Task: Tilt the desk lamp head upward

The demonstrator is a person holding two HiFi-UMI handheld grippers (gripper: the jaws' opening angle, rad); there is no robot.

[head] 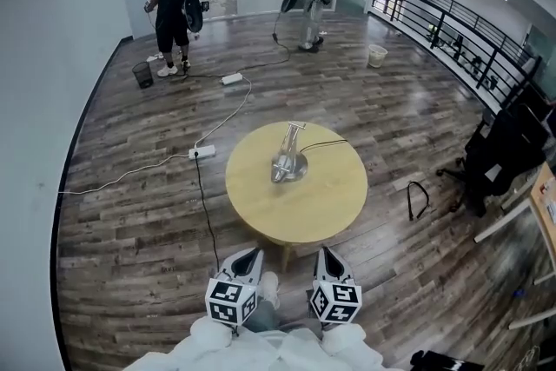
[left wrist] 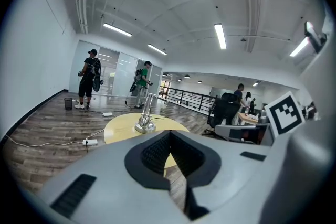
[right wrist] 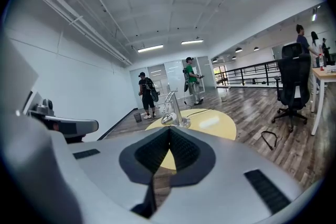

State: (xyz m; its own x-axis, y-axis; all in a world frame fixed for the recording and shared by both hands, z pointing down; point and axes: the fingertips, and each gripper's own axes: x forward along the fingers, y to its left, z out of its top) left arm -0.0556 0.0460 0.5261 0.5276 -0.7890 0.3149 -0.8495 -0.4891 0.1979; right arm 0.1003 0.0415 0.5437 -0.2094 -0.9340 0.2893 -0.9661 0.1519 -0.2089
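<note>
A silver desk lamp stands in the middle of a round yellow table, its head hanging low beside its base and its black cord running off to the right. My left gripper and right gripper are side by side just short of the table's near edge, both shut and holding nothing. In the left gripper view the lamp stands well beyond the shut left gripper. The right gripper view likewise shows the lamp on the table, far past the shut right gripper.
A power strip and cables lie on the wood floor left of the table. A black strap lies to its right. An office chair and a railing stand at the right. Two people stand at the far wall, near a bin.
</note>
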